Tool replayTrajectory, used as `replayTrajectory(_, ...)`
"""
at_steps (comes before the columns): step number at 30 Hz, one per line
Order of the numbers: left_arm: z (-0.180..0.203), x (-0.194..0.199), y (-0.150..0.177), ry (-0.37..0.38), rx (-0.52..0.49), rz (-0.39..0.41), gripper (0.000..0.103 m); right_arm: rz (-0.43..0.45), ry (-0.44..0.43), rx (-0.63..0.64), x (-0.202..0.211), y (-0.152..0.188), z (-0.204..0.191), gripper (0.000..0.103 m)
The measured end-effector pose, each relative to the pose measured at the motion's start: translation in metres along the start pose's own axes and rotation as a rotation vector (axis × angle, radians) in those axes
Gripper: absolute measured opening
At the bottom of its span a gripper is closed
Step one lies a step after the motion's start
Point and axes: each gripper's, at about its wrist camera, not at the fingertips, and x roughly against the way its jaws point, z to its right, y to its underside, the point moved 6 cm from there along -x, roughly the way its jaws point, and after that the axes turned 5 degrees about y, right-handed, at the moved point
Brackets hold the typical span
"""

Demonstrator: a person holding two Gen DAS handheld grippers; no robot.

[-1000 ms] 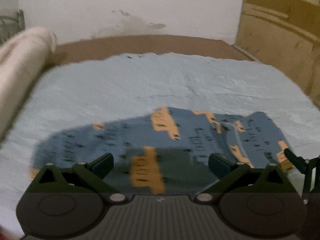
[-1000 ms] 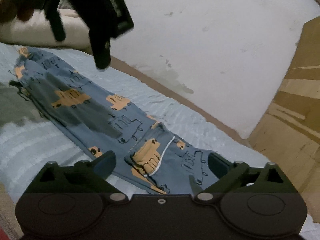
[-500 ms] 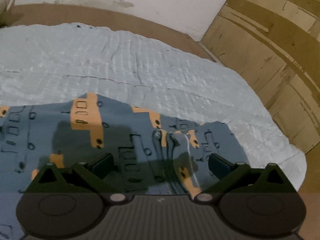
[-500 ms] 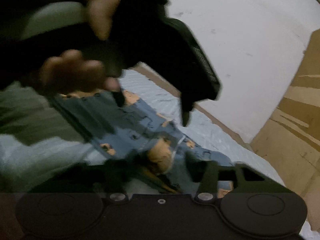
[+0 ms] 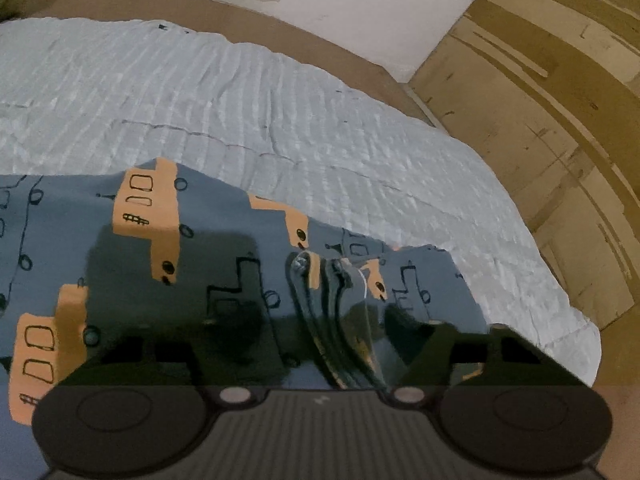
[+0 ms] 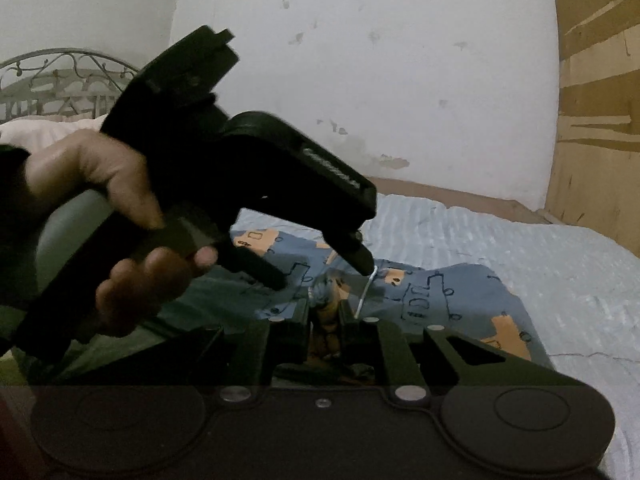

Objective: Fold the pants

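Blue pants (image 5: 224,264) printed with orange trucks lie flat on a pale blue bedspread (image 5: 280,100). In the right wrist view my right gripper (image 6: 324,320) has its jaws closing, and they pinch a bunched ridge of the pants (image 6: 440,300) between its pads. My left gripper (image 6: 320,272), held by a hand (image 6: 120,184), points down just beyond it, with its fingertips apart on the cloth. In the left wrist view the left gripper (image 5: 316,344) is closing, its fingers astride a gathered fold (image 5: 332,300) without pressing on it.
A wooden panel (image 5: 560,120) stands at the bed's right side. A plaster wall (image 6: 360,60) runs behind, with the brown bed edge (image 5: 240,4) below it. A pillow (image 6: 36,132) and a metal headboard (image 6: 48,80) are at the far left.
The left gripper came down over the pants' gathered end and its jaws narrowed. The right gripper's jaws closed from wide open onto the fold. The left gripper and hand now fill the right wrist view.
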Motion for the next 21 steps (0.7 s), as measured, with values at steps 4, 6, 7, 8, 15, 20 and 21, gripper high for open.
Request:
replayTrajectory(4, 0.001, -0.005, 0.000, 0.009, 0.027, -0.009, 0.018, 0.001, -0.003, -0.008, 0.001, 0.000, 0.003, 0.014)
replayTrajectory(6, 0.004, -0.004, 0.000, 0.007, 0.019, 0.000, 0.012, 0.003, -0.001, -0.004, 0.002, 0.000, 0.003, 0.014)
replayTrajectory(7, 0.005, -0.002, 0.000, 0.005, 0.011, 0.003, 0.011, 0.006, 0.002, 0.000, 0.005, -0.001, 0.002, 0.014)
replayTrajectory(8, 0.008, -0.001, -0.001, 0.000, -0.001, 0.010, 0.011, 0.007, 0.004, 0.004, 0.005, -0.001, 0.002, 0.014)
replayTrajectory(15, 0.013, 0.028, -0.010, -0.060, -0.093, 0.037, 0.010, 0.034, -0.007, 0.023, 0.011, -0.012, -0.008, 0.014)
replayTrajectory(20, -0.004, 0.058, -0.017, -0.155, -0.152, 0.031, 0.010, 0.049, -0.081, 0.060, 0.013, -0.027, -0.035, 0.014)
replayTrajectory(21, -0.010, 0.063, -0.018, -0.162, -0.147, 0.030, 0.010, 0.050, -0.102, 0.067, 0.013, -0.030, -0.043, 0.014)
